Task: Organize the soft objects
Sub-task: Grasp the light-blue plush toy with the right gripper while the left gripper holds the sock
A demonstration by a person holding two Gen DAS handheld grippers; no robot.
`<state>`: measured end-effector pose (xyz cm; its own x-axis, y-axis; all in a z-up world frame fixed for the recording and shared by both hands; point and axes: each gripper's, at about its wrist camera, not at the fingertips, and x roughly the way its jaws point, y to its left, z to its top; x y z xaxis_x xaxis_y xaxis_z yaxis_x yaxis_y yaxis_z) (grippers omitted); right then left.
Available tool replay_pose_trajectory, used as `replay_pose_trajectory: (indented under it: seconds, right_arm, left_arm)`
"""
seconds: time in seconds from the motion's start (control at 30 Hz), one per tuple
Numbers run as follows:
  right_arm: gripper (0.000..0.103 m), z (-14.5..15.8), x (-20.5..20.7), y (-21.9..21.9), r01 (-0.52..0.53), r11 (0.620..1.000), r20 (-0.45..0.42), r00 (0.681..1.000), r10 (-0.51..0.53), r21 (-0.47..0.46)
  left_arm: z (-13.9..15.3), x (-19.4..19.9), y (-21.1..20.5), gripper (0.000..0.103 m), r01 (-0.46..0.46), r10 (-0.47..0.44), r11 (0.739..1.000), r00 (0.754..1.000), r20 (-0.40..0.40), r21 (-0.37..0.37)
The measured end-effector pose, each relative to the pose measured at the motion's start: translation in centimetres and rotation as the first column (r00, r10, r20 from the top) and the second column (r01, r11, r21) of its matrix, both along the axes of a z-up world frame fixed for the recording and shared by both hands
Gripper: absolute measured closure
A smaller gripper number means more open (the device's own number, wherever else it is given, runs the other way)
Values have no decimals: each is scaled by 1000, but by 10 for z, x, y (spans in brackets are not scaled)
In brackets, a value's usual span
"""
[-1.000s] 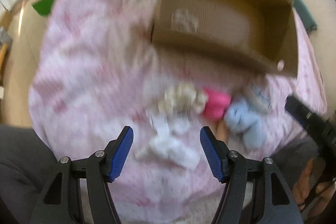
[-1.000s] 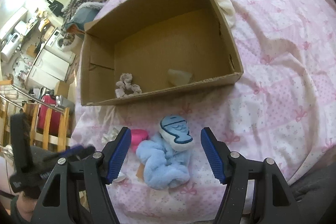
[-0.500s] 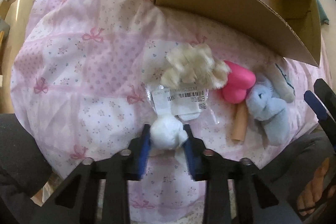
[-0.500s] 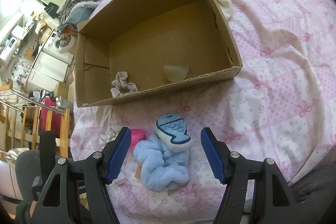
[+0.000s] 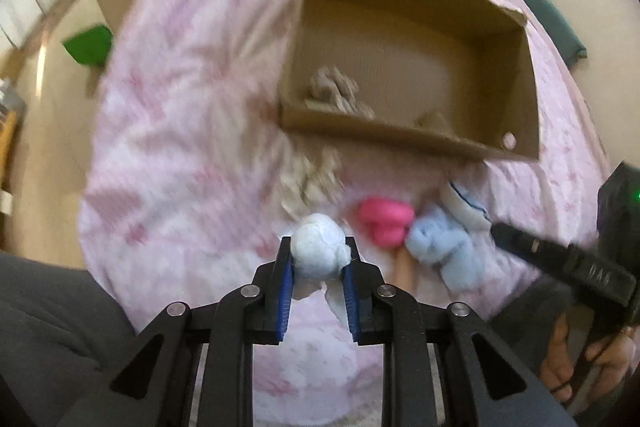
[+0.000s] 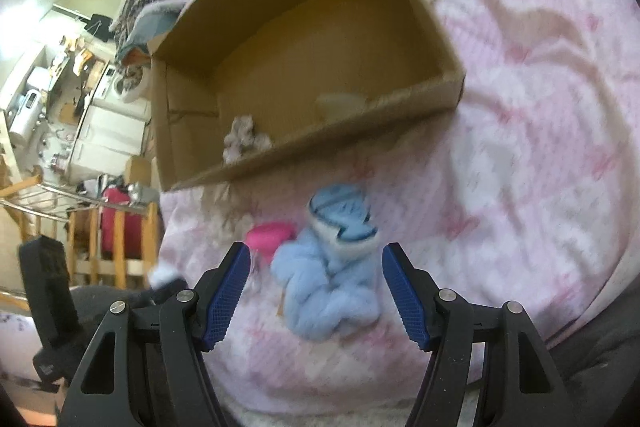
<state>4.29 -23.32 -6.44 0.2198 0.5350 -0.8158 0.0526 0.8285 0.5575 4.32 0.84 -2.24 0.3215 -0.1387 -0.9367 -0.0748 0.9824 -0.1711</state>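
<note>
so the whole thing turns on where the cardboard box (image 5: 408, 67) sits: it's straight ahead of the left gripper (image 5: 318, 267) and a bit to the right, open side up, long axis running left-to-right across the pink quilt (image 5: 180, 147). Left gripper is clamped on a white fluffy ball (image 5: 318, 253), squished and puffing out above the blue pads, held on the near side of the box, so the left hand is the one closer to dropping something in. Already in the box: a beige scrunchie (image 5: 334, 93) in the near-left corner. In front of the box lie a cream fuzzy thing (image 5: 312, 183), a pink plush (image 5: 386, 221) and a light blue towel (image 6: 328, 291). Right gripper (image 6: 316, 291) has its fingers spread wide either side of that blue towel, gripping nothing
</note>
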Motion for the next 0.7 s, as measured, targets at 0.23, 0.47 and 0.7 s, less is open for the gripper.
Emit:
replay_pose_trajectory:
  seconds: [0.23, 0.47, 0.7]
  right_arm:
    - [31, -25, 4, 20, -51, 994, -83, 996, 43, -92]
    - [31, -48, 15, 40, -103, 984, -119, 989, 86, -143]
    - [69, -51, 14, 56, -189, 948, -84, 981, 173, -257]
  left_arm:
    - [-11, 3, 0, 83, 5, -4, 1000, 1000, -13, 17]
    - [-31, 8, -5, 83, 6, -8, 1000, 998, -67, -21]
    - [-35, 13, -3, 83, -12, 10, 1000, 997, -82, -24]
